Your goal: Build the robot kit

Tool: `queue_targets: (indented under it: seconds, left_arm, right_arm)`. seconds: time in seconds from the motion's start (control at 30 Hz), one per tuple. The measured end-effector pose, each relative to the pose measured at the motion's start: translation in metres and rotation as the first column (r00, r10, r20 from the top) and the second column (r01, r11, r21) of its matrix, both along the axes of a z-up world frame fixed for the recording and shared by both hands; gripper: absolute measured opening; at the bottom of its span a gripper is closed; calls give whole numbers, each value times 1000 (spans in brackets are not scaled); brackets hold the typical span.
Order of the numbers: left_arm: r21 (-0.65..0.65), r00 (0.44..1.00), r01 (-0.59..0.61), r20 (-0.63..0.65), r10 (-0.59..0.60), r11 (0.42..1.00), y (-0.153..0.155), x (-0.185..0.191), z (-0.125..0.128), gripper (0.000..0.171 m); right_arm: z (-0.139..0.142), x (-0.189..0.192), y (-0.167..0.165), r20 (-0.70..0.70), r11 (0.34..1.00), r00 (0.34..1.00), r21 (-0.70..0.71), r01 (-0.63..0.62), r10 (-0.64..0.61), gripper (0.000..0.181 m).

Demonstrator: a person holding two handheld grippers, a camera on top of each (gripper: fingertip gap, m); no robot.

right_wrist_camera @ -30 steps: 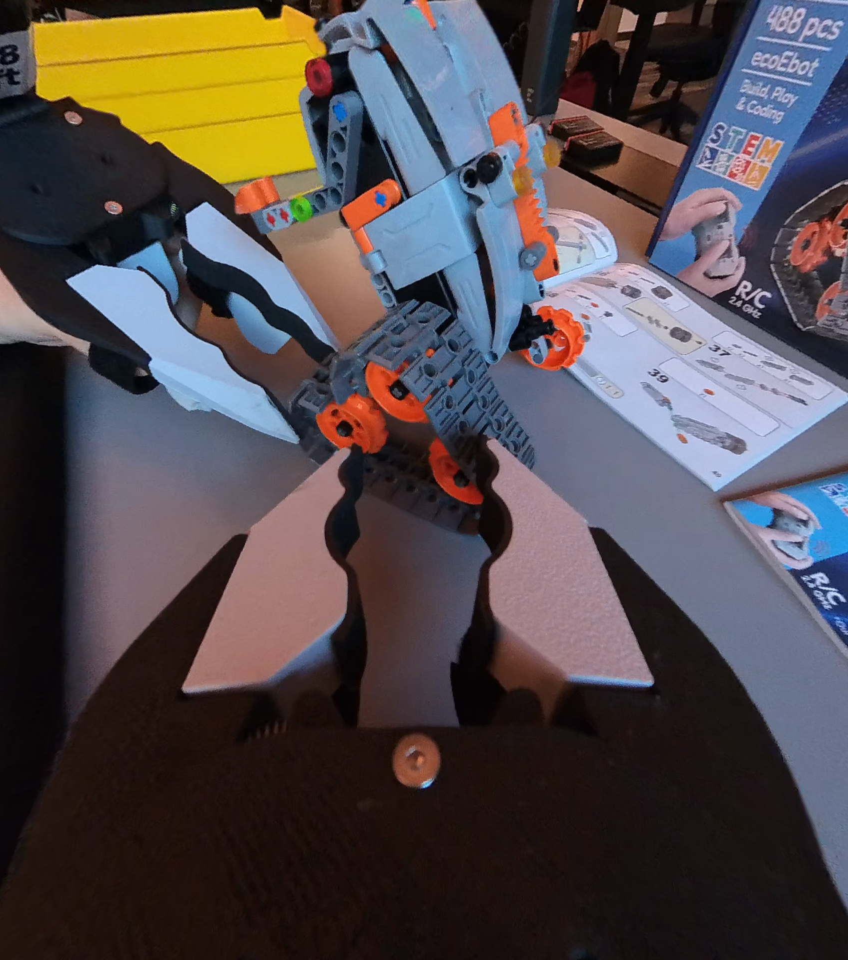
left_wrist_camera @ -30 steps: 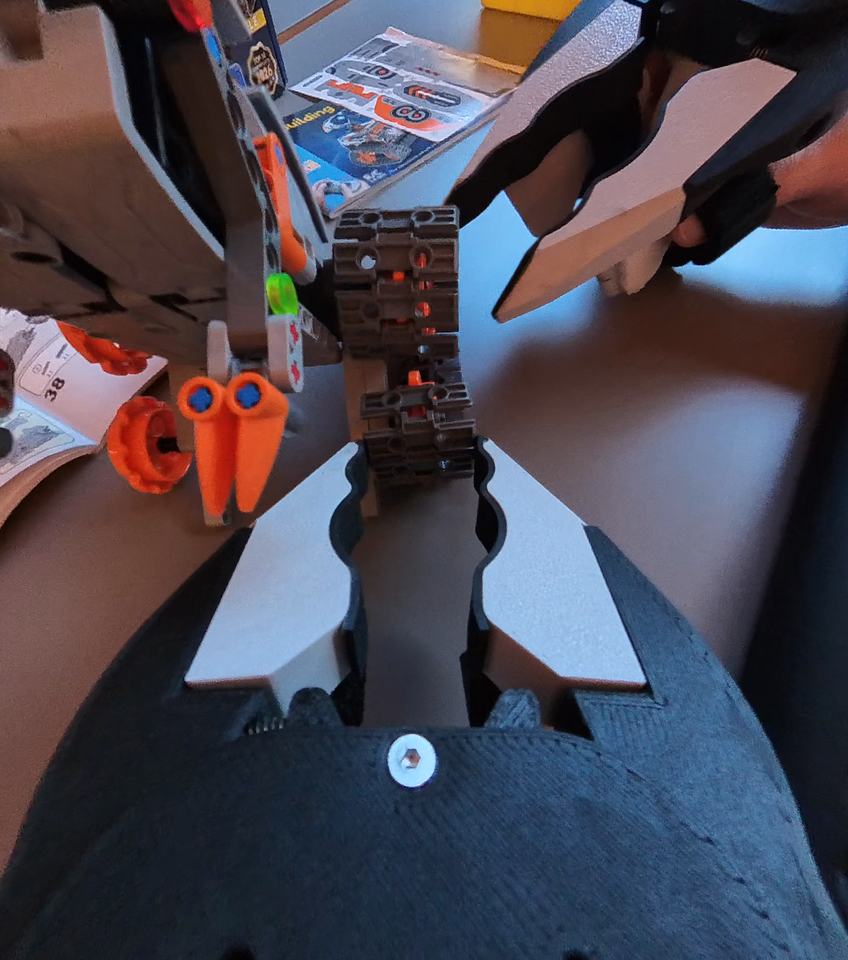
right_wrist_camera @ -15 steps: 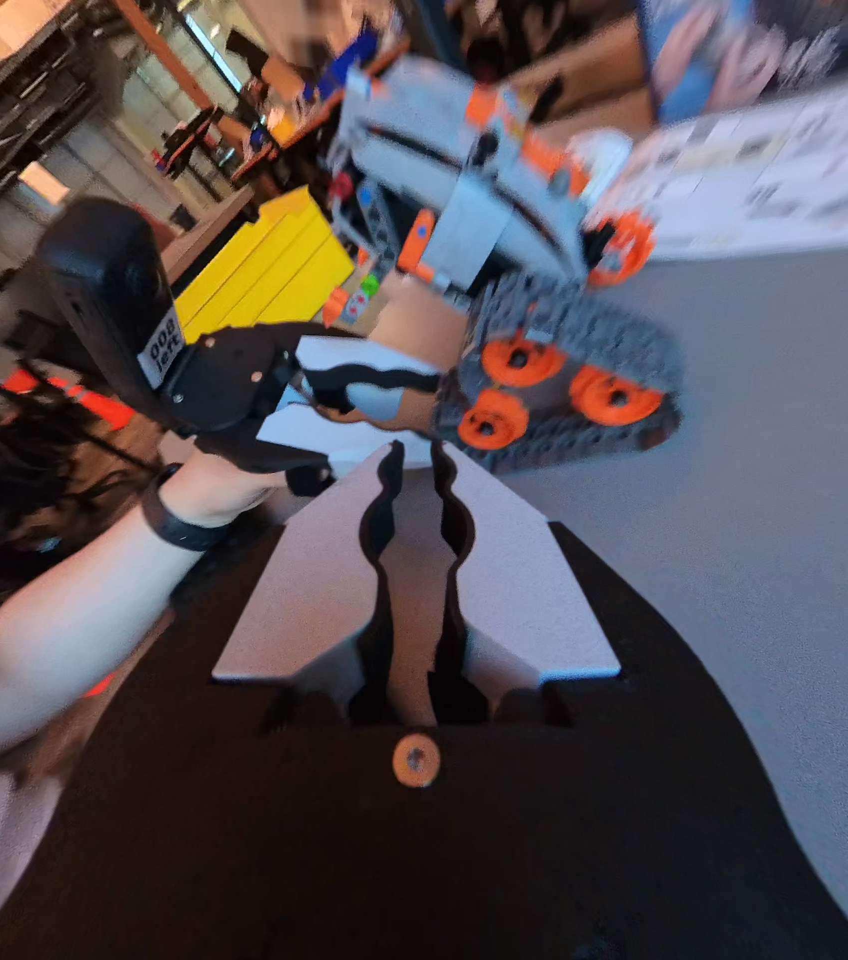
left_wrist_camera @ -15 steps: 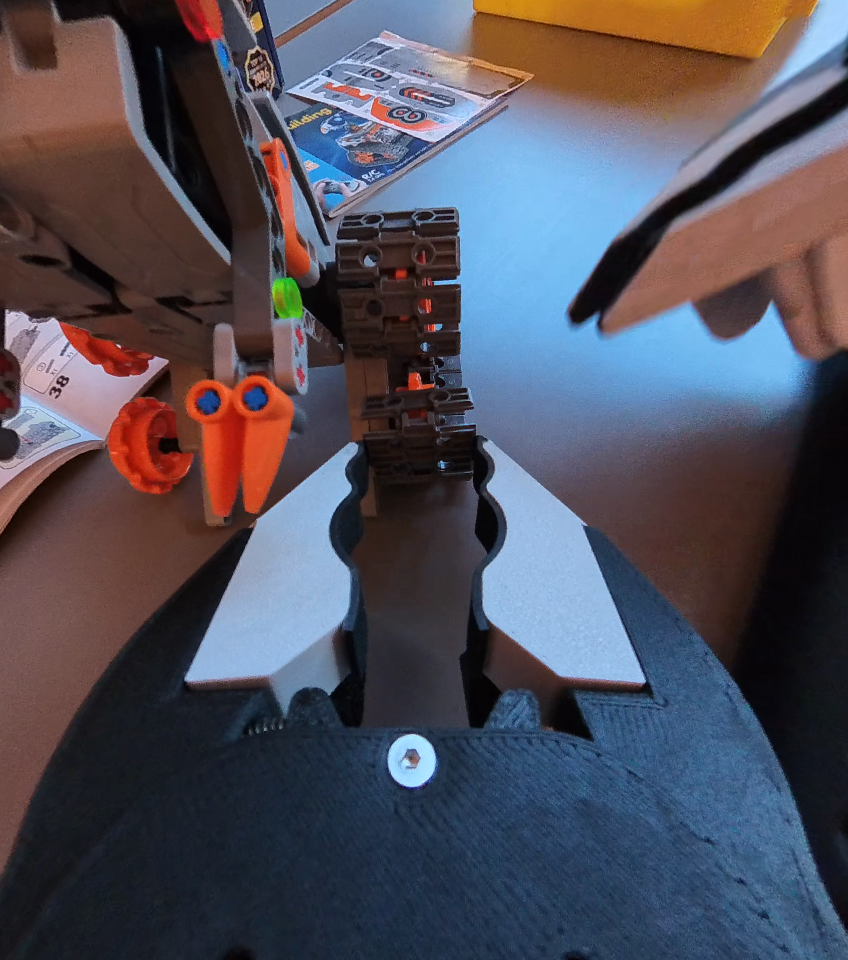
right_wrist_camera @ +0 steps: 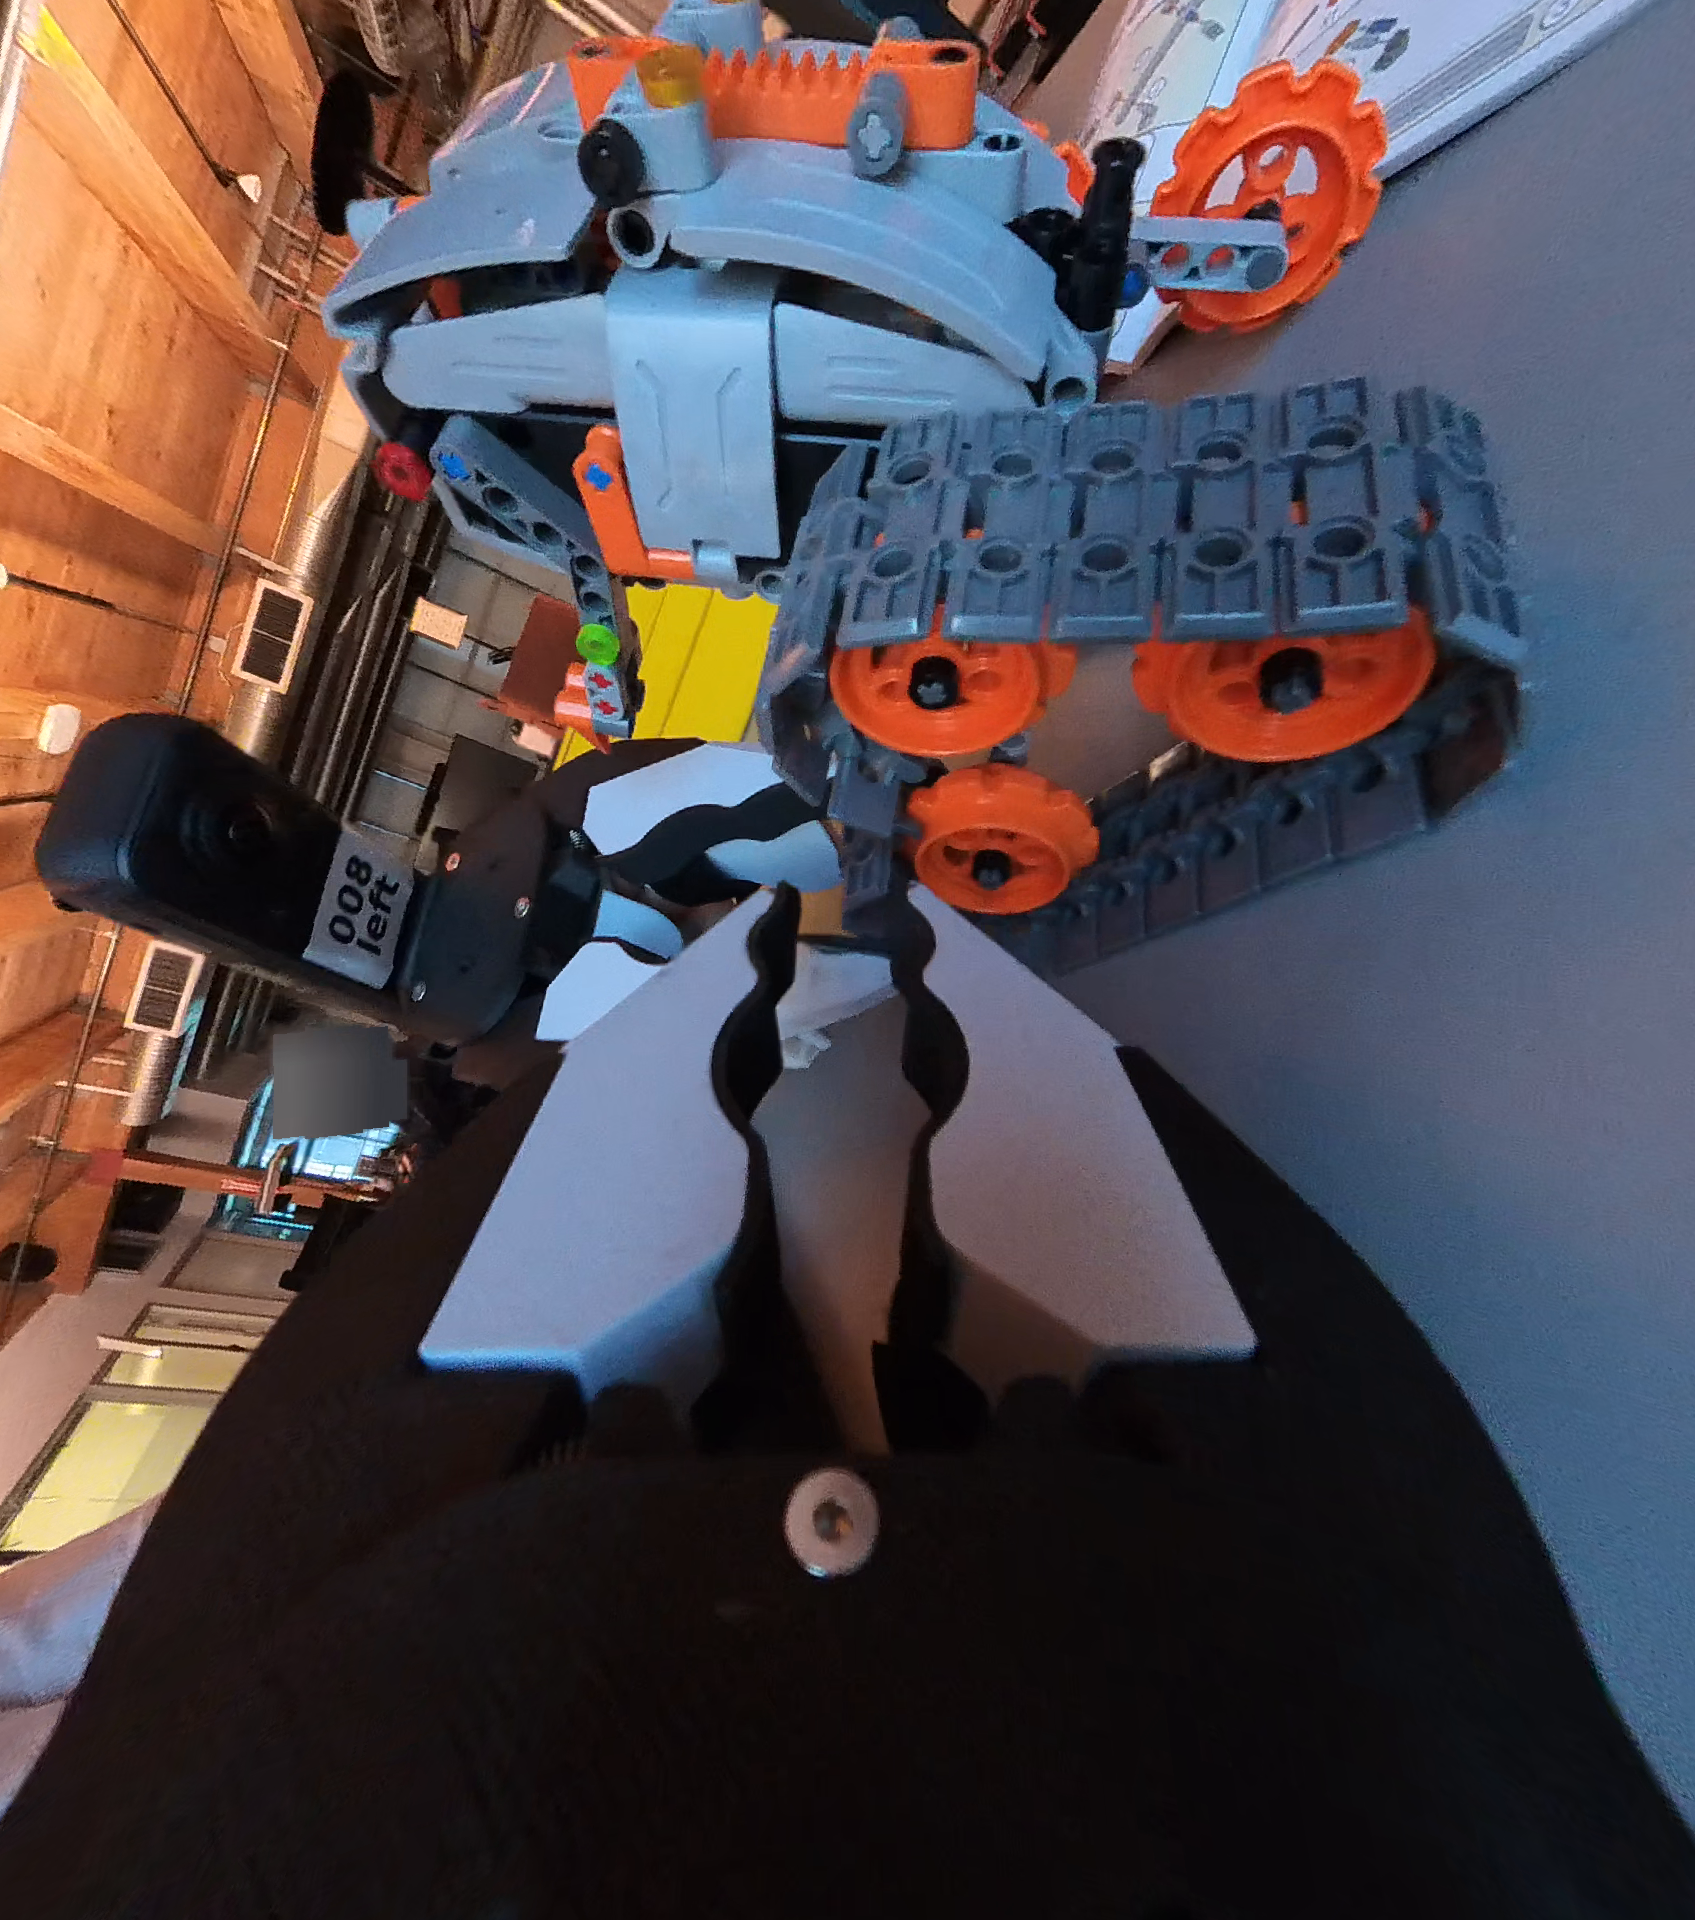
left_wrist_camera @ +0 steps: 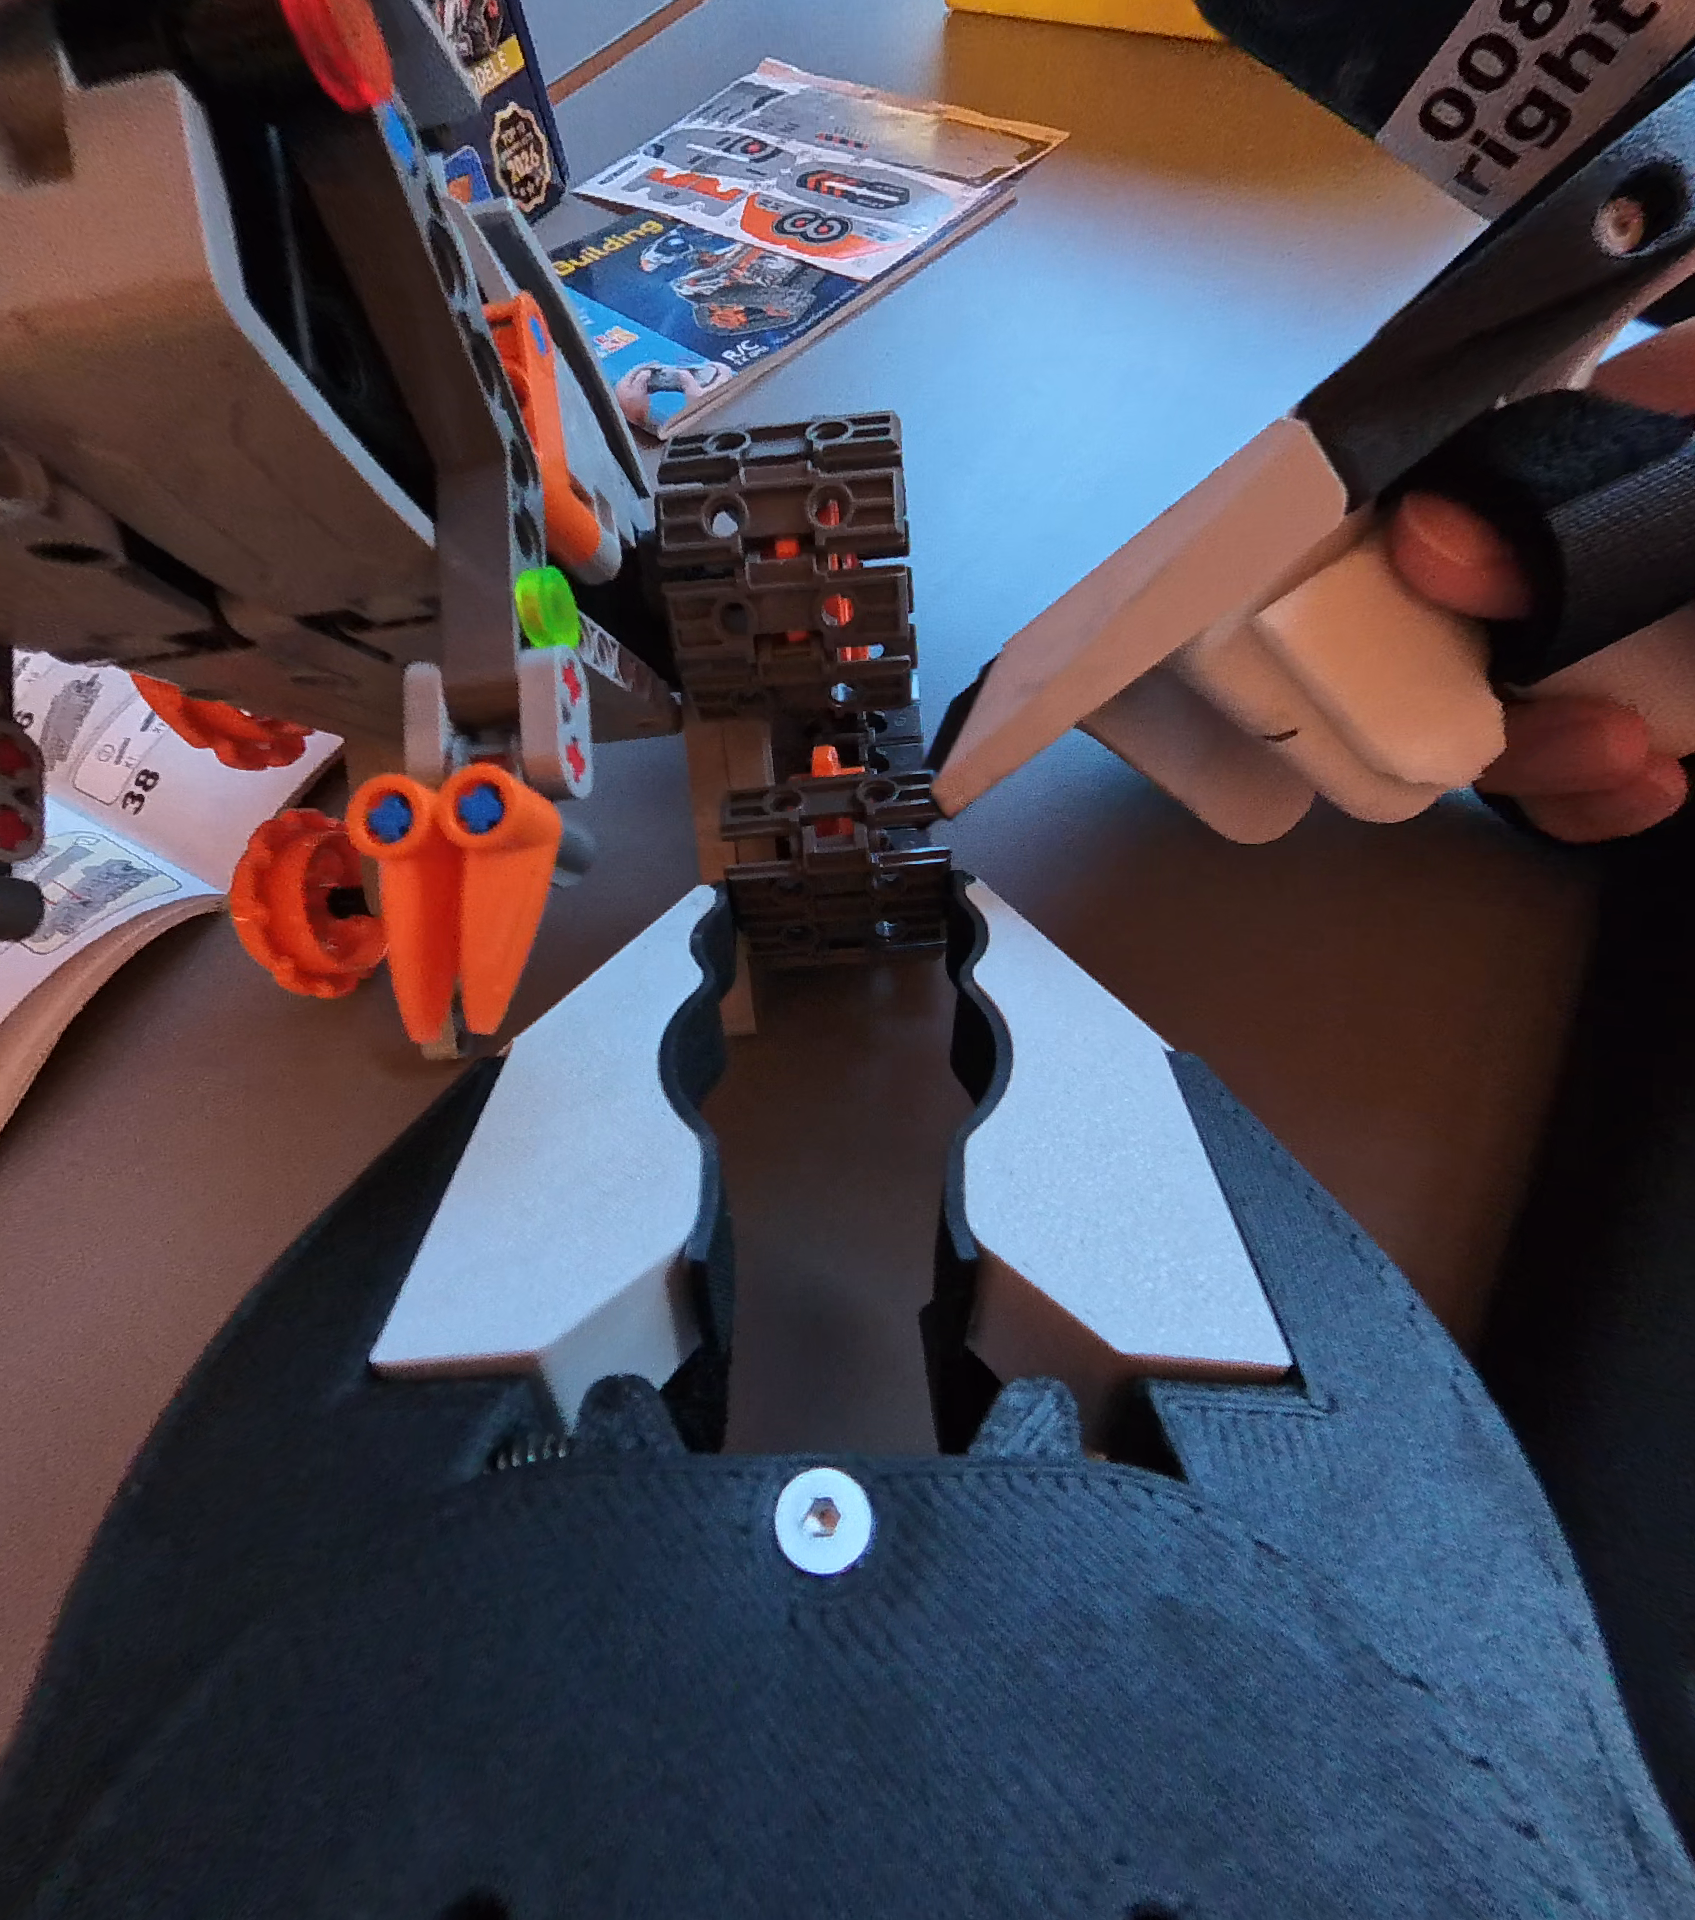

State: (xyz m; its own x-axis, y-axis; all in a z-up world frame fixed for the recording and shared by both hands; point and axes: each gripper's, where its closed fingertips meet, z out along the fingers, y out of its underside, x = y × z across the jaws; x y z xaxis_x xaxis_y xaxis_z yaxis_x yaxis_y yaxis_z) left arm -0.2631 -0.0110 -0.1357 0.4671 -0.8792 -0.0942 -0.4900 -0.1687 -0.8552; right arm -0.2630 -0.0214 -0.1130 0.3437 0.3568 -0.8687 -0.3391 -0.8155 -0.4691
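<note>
Grey-and-orange toy robot (right_wrist_camera: 718, 312) rears on its dark track (left_wrist_camera: 801, 665); left gripper (left_wrist_camera: 832, 914) clamps the track end, right gripper (right_wrist_camera: 848, 914) parted, rolled sideways, tips at the tread.

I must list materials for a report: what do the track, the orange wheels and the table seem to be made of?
Track: likely moulded plastic, matt grey, in separate links with round holes. Wheels: likely plastic too, smooth, slightly glossy orange, toothed rims. Table: smooth matt grey-brown top with soft reflections; perhaps laminate, but I cannot tell.
</note>
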Motion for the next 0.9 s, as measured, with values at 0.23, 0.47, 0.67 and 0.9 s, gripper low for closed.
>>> queue_targets:
  seconds: [0.23,0.47,0.67,0.9]
  left_arm:
    - [16,1000,-17,1,17,1000,0,0,3,40]
    - [67,997,-73,17,72,995,4,6,11,44]
    - [22,993,-111,28,110,994,7,10,10,42]
    - [10,994,-105,31,105,994,7,9,8,41]
  right_arm:
    - [5,-1,3,68,994,997,99,38,-45,2]
    - [6,-3,3,236,973,968,228,35,-90,2]
    - [7,-1,4,243,967,964,248,47,-109,1]
    - [39,25,-3,317,819,904,570,59,-286,8]
